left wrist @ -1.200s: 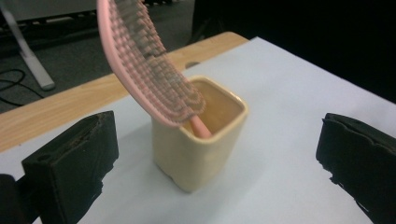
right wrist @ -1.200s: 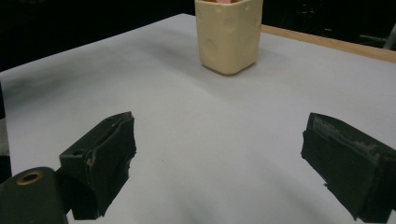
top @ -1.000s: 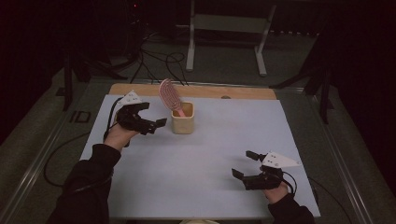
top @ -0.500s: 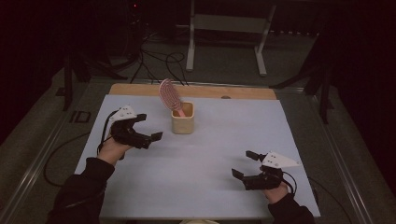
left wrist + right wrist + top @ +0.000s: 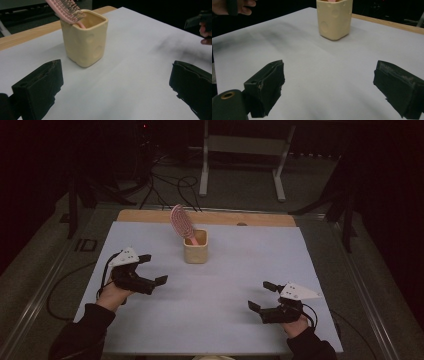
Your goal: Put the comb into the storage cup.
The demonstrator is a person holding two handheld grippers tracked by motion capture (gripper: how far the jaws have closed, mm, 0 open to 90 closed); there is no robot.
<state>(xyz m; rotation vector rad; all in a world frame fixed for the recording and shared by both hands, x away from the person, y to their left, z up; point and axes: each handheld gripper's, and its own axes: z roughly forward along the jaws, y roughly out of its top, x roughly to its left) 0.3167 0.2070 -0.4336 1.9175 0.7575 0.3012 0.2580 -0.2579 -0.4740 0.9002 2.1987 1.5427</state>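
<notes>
Brush [image 5: 181, 223] and cup [image 5: 195, 247] sit apart from both grippers, so start at the fingers. On the left gripper [image 5: 153, 269] the two black fingers [image 5: 40, 87] stand wide apart with nothing between them, above bare white sheet; the cup is just ahead of them and a little to one side in the left gripper view. On the right gripper [image 5: 262, 297] the fingers [image 5: 265, 86] are likewise spread and empty, low over the sheet near the front right of the counter [image 5: 220, 217], well apart from the cup.

The brush is pink, with an oval head of rows of short bristles; it stands handle-down in the cup, head leaning out over the rim toward the back left. The cup is a pale yellow, squarish pot with rounded corners and shallow dimples in its walls (seen best in the right gripper view). It stands upright on the white sheet [image 5: 225, 285], toward the back and slightly left of the middle.

A strip of bare wood runs along the far edge behind the cup. Between the two grippers and in front of the cup the sheet lies open.
</notes>
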